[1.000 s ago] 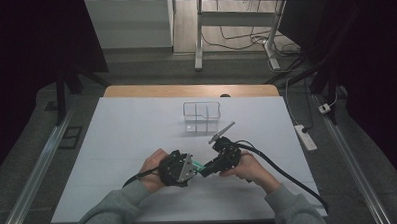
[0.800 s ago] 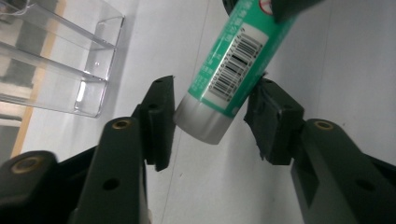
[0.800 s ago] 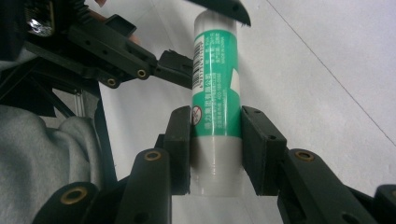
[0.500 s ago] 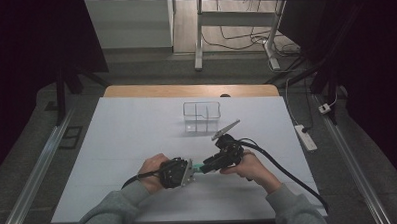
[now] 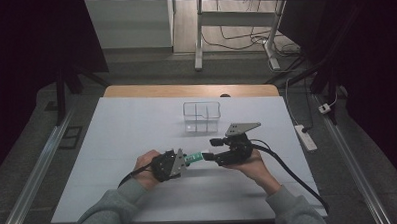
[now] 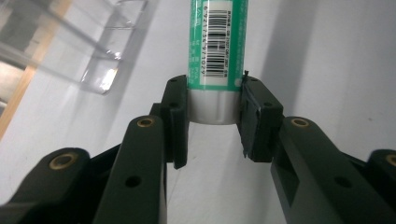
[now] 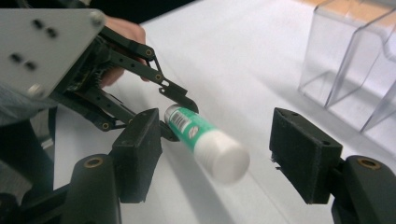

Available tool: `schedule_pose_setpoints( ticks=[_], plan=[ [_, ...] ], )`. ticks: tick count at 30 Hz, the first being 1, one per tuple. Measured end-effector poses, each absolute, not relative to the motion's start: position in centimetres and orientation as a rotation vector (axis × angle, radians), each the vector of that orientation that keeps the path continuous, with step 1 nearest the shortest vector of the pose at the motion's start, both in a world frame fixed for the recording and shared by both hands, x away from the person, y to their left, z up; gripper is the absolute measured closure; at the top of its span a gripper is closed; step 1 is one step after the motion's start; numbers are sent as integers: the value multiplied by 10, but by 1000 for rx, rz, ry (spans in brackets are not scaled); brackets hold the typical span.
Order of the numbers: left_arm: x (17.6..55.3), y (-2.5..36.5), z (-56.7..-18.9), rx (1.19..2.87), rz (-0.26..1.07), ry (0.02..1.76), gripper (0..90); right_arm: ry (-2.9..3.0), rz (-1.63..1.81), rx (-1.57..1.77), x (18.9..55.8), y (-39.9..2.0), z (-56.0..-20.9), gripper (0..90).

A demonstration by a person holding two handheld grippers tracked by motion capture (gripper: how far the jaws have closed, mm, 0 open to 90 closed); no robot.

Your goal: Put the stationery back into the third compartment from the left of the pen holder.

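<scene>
A glue stick (image 5: 195, 157) with a green label and a white cap hangs level above the white table (image 5: 127, 139). My left gripper (image 5: 184, 160) is shut on its bottom end; in the left gripper view both pads pinch the silver base of the glue stick (image 6: 217, 42). My right gripper (image 5: 211, 150) faces it from the right. Its jaws have just been opening and now stand wide apart. The glue stick's (image 7: 205, 140) white cap floats between the right gripper's (image 7: 219, 154) pads without touching either. Beyond it the left gripper (image 7: 173, 109) shows in the right gripper view.
A clear plastic organiser (image 5: 201, 117) with compartments stands at the back middle of the table, behind both grippers; its walls show as the organiser (image 6: 93, 56) and organiser (image 7: 355, 70) in the gripper views. A power strip (image 5: 305, 137) lies off the table's right edge.
The right gripper's jaws have let go of the glue stick's cap and spread wide. That gripper has lifted a little and drawn right. The left gripper keeps its hold and place.
</scene>
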State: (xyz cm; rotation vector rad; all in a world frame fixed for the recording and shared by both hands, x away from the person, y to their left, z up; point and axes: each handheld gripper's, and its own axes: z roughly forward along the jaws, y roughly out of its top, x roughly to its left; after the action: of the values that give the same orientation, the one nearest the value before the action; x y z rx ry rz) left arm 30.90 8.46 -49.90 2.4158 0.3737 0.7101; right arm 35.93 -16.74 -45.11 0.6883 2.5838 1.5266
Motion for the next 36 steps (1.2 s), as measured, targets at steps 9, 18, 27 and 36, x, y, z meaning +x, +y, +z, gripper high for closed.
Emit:
schedule_pose_setpoints(
  ticks=[9,18,27,36],
  plan=[
    [320,102,-496,2311,624,518,657,2465,1572,689,359,-177,-454,332],
    [325,113,-494,2212,557,613,657,2397,1587,707,356,-178,-457,328],
    [325,112,-494,2161,532,631,657,2362,1608,695,353,-174,-461,318],
    [315,96,-493,2158,532,558,657,2372,1689,792,357,-163,-476,311]
  ],
)
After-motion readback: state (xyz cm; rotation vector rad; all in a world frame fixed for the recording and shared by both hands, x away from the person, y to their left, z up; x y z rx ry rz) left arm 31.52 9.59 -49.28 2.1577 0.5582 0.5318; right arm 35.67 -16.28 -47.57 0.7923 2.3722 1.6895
